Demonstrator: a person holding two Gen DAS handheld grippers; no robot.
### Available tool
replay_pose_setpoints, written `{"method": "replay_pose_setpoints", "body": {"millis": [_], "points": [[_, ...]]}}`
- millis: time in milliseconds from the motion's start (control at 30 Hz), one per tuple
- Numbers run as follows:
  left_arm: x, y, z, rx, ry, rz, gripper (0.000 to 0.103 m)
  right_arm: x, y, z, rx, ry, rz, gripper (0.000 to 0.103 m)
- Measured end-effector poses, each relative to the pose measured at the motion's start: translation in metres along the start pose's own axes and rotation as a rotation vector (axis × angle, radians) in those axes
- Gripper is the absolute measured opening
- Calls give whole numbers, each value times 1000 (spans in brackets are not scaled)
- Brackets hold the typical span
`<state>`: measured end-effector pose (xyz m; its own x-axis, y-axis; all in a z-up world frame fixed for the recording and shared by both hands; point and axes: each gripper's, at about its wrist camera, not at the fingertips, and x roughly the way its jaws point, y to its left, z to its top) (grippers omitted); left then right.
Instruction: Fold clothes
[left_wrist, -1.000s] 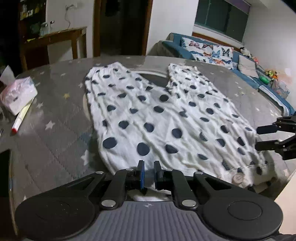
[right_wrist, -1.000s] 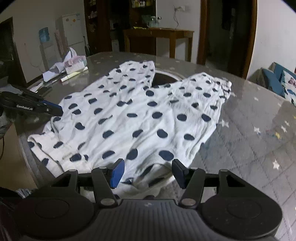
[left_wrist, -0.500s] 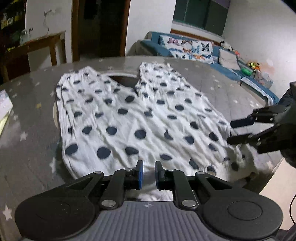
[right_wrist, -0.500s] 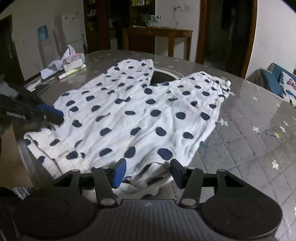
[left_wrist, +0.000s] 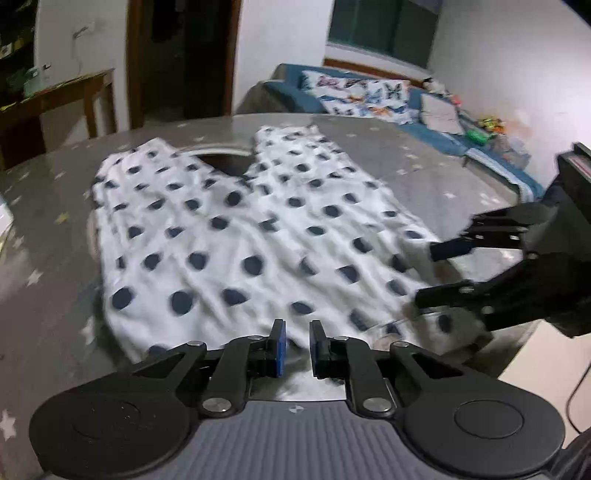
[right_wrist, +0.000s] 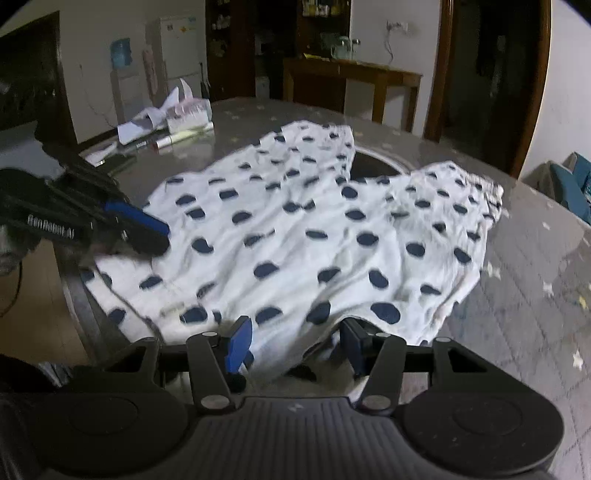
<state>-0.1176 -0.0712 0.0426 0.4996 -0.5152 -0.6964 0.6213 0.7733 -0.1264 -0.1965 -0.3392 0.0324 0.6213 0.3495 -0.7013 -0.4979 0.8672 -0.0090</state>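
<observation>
1. Your white shorts (left_wrist: 236, 236) with dark blue dots lie flat ahead of both tools, legs pointing away, on the grey quilted star-print table cover (left_wrist: 48, 229).
2. The cloth looks thin and soft, with shallow wrinkles across it.
3. Your left gripper (left_wrist: 297, 341) has its blue pads nearly together with the near hem between them; whether they pinch it you cannot tell.
4. Your right gripper (right_wrist: 295, 341) stands half apart, a raised fold of hem between the pads, unpressed.
</observation>
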Motion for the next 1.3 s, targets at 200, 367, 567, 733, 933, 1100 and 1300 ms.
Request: {"method": "replay_pose_setpoints", "body": {"millis": [200, 367, 567, 733, 933, 1100, 1300], "points": [[21, -27, 2, 75, 18, -56, 15, 9, -4, -1, 11, 19, -20, 54], [30, -37, -2, 136, 43, -61, 15, 4, -13, -13, 47, 52, -33, 54], [30, -33, 0, 135, 47, -61, 16, -6, -19, -19, 55, 67, -28, 55], [24, -33, 3, 145, 34, -59, 17, -16, -21, -16, 61, 76, -13, 55], [19, -57, 9, 207, -5, -134, 30, -30, -38, -1, 125, -11, -42, 55], [25, -85, 10, 278, -5, -203, 40, -7, -53, 3, 135, 5, -81, 54], [35, -120, 5, 391, 0, -269, 48, 15, -59, -5, 125, 66, -86, 54]]}}
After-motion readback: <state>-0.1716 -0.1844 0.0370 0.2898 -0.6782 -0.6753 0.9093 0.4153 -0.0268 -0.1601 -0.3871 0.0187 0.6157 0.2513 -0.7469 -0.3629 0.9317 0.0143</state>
